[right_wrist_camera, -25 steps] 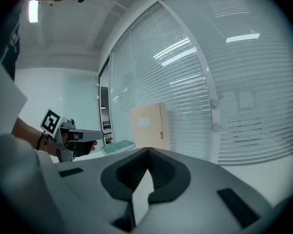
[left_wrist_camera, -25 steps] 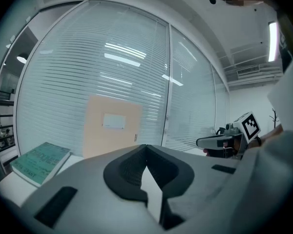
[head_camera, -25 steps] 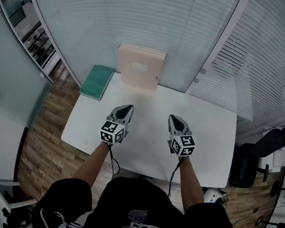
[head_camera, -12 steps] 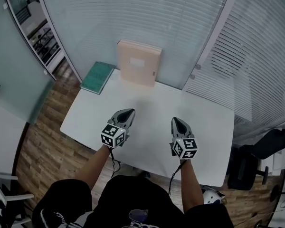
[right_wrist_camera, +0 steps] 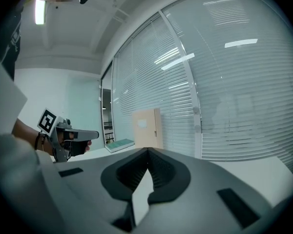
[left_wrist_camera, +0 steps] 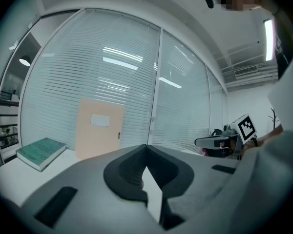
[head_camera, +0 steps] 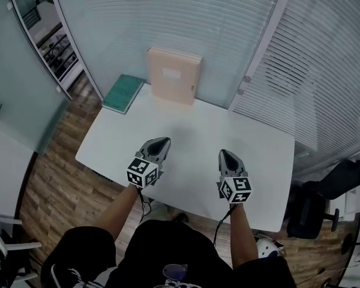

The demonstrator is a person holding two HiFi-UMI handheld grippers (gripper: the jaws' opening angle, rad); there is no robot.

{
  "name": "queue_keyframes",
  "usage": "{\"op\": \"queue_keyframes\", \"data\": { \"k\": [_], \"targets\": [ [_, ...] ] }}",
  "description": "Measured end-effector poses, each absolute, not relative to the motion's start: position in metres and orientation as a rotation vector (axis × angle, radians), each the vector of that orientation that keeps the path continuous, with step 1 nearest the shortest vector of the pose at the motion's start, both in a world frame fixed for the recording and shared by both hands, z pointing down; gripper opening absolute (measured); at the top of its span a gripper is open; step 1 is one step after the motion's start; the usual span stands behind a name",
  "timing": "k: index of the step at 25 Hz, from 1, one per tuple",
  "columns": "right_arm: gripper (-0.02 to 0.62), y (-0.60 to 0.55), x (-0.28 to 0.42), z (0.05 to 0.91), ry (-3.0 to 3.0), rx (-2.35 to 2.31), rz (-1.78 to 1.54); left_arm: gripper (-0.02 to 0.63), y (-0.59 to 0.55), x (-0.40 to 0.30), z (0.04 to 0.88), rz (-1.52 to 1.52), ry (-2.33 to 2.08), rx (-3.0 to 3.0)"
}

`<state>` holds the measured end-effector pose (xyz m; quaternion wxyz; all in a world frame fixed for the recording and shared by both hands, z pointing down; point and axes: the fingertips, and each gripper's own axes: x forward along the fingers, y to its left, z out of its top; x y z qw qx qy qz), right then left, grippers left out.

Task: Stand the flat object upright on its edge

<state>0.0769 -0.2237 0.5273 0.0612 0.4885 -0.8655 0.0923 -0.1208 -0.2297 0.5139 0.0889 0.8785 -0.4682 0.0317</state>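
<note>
Head view: peach file folder [head_camera: 173, 75], upper centre of frame. Flat, rectangular, plain face with a pale label [head_camera: 170, 73] near the top. It stands on its lower edge at the far edge of the white table [head_camera: 228, 131], back against the glass wall [head_camera: 168, 23] with slatted blinds. Left gripper view adds a small dark tab on its right edge.

Green book [head_camera: 124, 93] lies flat on the table's upper-left corner, just beside the folder, not touching it. Black office chair [head_camera: 324, 191] at lower right, off the table.

Left gripper [head_camera: 162, 141] and right gripper [head_camera: 224, 153] hover over the near half of the table, well apart from the folder. Both pairs of jaws are pressed together, nothing between them. Bare tabletop lies between grippers and folder.
</note>
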Motion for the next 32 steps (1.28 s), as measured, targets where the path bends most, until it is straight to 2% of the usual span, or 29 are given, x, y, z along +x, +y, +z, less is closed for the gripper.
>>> {"op": "queue_keyframes", "data": {
  "k": [32],
  "targets": [
    [0.021,-0.171,0.103,0.549,-2.561,1.525,0.289,0.020,-0.192,-0.088,0.523,0.130,-1.322,2.676]
  ]
}}
